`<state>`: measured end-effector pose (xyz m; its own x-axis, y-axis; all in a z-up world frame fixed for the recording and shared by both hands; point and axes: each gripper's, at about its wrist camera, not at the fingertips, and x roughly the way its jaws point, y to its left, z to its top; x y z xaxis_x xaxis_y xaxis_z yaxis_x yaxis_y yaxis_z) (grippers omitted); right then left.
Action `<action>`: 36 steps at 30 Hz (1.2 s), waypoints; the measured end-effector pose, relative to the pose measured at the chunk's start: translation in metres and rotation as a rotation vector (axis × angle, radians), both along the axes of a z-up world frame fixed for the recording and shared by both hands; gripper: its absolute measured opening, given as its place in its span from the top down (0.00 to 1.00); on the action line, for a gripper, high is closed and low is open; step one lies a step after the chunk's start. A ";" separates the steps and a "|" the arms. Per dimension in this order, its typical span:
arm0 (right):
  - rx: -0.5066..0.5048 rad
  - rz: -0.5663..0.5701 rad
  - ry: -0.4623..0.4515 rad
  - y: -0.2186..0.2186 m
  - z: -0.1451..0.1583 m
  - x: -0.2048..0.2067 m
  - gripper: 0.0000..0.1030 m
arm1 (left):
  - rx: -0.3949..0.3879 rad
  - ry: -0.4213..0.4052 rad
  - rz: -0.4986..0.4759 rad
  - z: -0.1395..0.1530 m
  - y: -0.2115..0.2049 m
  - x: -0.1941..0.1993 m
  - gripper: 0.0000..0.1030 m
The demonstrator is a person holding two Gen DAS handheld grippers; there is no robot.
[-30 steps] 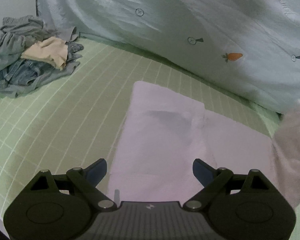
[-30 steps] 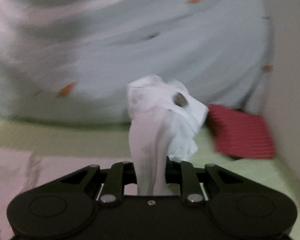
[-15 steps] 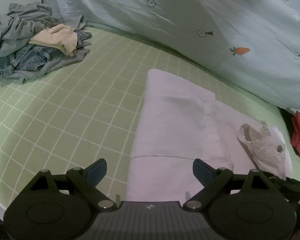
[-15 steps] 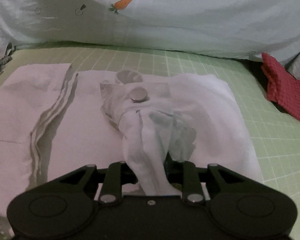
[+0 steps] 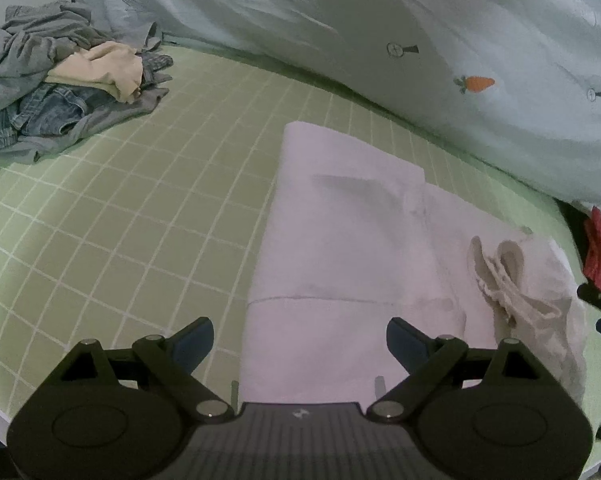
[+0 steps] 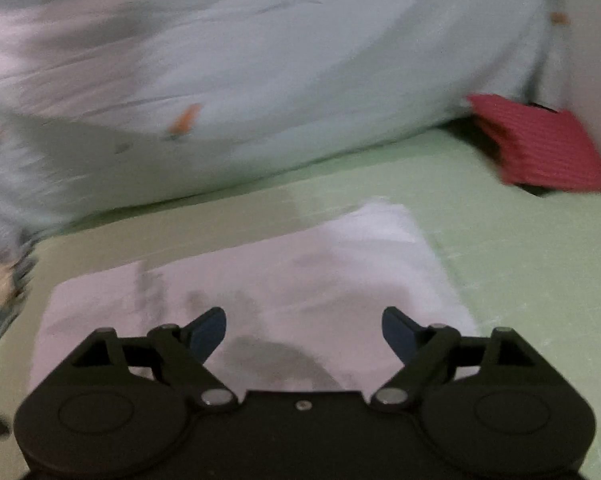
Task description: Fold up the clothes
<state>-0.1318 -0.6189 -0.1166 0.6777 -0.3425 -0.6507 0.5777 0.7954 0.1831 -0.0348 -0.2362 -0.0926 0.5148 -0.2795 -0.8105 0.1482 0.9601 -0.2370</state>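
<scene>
A pale pink-white garment [image 5: 348, 240] lies folded flat on the green checked bedsheet [image 5: 140, 220]. Its crumpled waistband end [image 5: 512, 292] rests on the garment's right side. My left gripper [image 5: 300, 340] hovers open over the garment's near edge, nothing between its fingers. In the blurred right wrist view the same garment [image 6: 300, 280] lies below my right gripper [image 6: 303, 330], whose jaws are opening wide with no cloth between them.
A heap of unfolded clothes [image 5: 60, 88], grey, cream and denim, sits at the far left. A pale blue duvet with carrot prints [image 5: 420, 40] bulges along the back. A red folded cloth [image 6: 540, 148] lies at the far right by the wall.
The right gripper laid the waistband end down onto the garment and let it go; its jaws went from shut on the cloth to wide apart. The left gripper stayed put.
</scene>
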 end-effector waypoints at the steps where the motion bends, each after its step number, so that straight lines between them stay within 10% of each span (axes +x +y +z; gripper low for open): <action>1: 0.021 -0.038 0.006 -0.009 -0.004 0.002 0.17 | 0.003 0.002 0.005 0.000 0.002 0.000 0.09; 6: 0.080 -0.049 0.078 -0.018 -0.032 0.018 0.17 | 0.010 0.026 0.040 -0.005 0.012 0.001 0.09; 12: -0.148 0.087 0.220 0.051 -0.072 0.021 0.12 | 0.069 0.081 0.073 -0.018 0.021 0.011 0.09; 29: -0.148 -0.051 0.267 0.053 -0.039 -0.017 0.07 | 0.004 0.137 -0.067 -0.052 0.003 0.055 0.11; 36: -0.124 -0.124 0.299 0.045 -0.044 -0.040 0.07 | -0.044 0.161 -0.071 -0.054 -0.004 0.068 0.31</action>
